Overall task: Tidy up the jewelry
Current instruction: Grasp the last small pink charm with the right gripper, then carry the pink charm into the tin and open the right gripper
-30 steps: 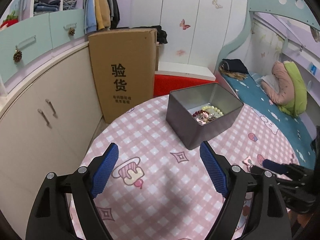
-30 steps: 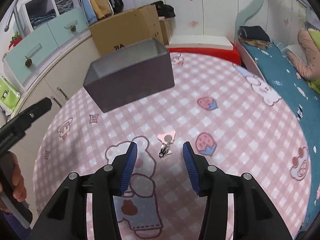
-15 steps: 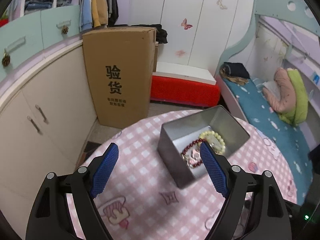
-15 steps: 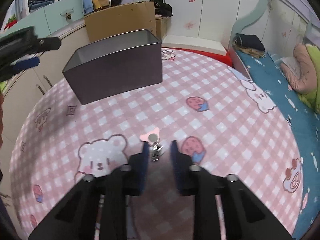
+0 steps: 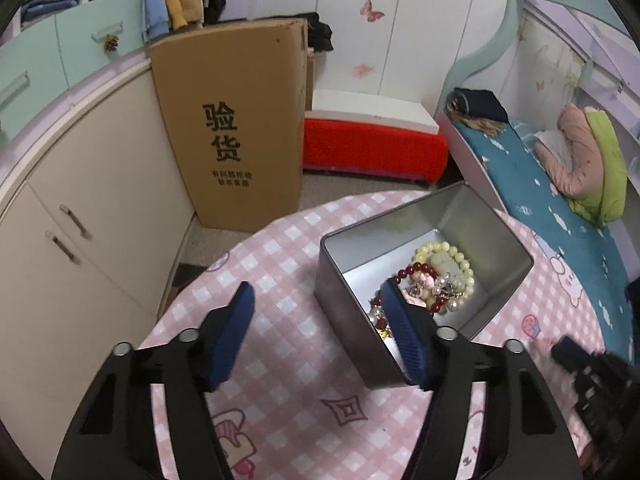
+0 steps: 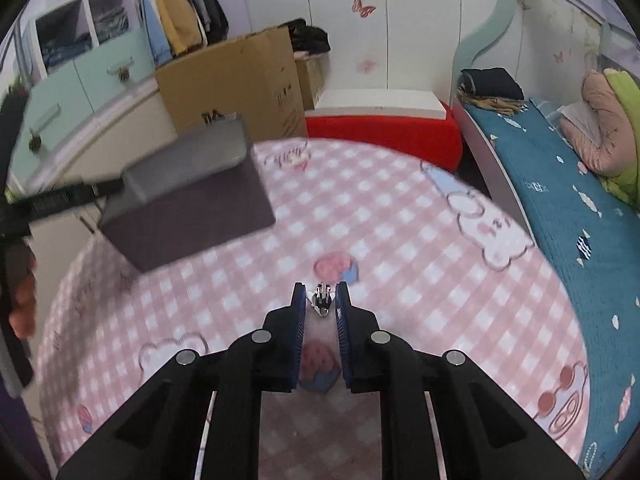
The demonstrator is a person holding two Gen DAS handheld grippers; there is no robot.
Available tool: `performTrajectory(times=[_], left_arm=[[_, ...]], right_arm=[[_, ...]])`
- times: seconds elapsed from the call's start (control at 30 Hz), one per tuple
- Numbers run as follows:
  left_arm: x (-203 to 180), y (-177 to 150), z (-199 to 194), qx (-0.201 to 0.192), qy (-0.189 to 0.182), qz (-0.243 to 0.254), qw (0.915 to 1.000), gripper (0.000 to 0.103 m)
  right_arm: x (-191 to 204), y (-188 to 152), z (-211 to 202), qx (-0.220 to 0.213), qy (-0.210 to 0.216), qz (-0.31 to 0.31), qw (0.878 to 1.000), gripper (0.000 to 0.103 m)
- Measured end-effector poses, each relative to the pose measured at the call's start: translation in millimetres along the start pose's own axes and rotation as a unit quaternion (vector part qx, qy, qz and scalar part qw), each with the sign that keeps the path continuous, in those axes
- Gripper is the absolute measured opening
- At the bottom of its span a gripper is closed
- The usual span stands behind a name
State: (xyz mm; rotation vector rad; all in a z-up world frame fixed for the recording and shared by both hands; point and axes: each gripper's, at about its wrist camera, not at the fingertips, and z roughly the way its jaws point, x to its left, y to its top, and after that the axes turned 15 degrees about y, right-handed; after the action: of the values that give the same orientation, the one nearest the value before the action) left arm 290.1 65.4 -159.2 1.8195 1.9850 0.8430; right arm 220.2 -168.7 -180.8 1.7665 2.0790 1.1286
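Right gripper (image 6: 319,300): fingers nearly shut, pinching small metal charm (image 6: 321,299), above pink check worktop (image 6: 400,220).
Left gripper (image 5: 316,312): fingers closing astride near wall of grey tin (image 5: 352,336), not touching.
Tin contents: bead bracelets (image 5: 444,270).

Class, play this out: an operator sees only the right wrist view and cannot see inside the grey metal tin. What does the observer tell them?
Operator: What is inside the grey metal tin?
Observer: A pale yellow bead bracelet and a dark red bead bracelet, among other trinkets.
Operator: Where is the left gripper?
Observer: Straddling the tin's near wall, jaws closing, one finger inside.
Operator: My right gripper pinches a small silver charm.
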Motion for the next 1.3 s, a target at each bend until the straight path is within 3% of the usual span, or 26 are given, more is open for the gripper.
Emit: performTrajectory(times=[0.2,0.27,0.53,0.77,1.0,1.3], left_arm=[[-6,1,10,0.017,-0.027,0.007,0.9995,0.041],[-8,2,11,0.022,-0.050,0.011,0.9985,0.026],[-6,3,11,0.014,-0.041,0.015,0.9990,0.019],[-1,0,7,0.014,-0.045,0.018,0.9987,0.015],[0,-2,5,0.013,-0.047,0.016,0.9987,0.015],[-1,-5,1,0.006,-0.055,0.027,0.9981,0.014]], right_arm=[[-5,23,-10,-0.021,0.028,0.009,0.999,0.015],[-3,29,-14,-0.027,0.031,0.005,0.999,0.015],[9,63,-25,-0.052,0.046,-0.015,0.998,0.015],[44,101,-19,-0.062,0.100,-0.041,0.992,0.015],[75,107,23,-0.004,0.139,-0.050,0.989,0.015],[77,85,69,0.073,0.141,-0.033,0.987,0.015]])
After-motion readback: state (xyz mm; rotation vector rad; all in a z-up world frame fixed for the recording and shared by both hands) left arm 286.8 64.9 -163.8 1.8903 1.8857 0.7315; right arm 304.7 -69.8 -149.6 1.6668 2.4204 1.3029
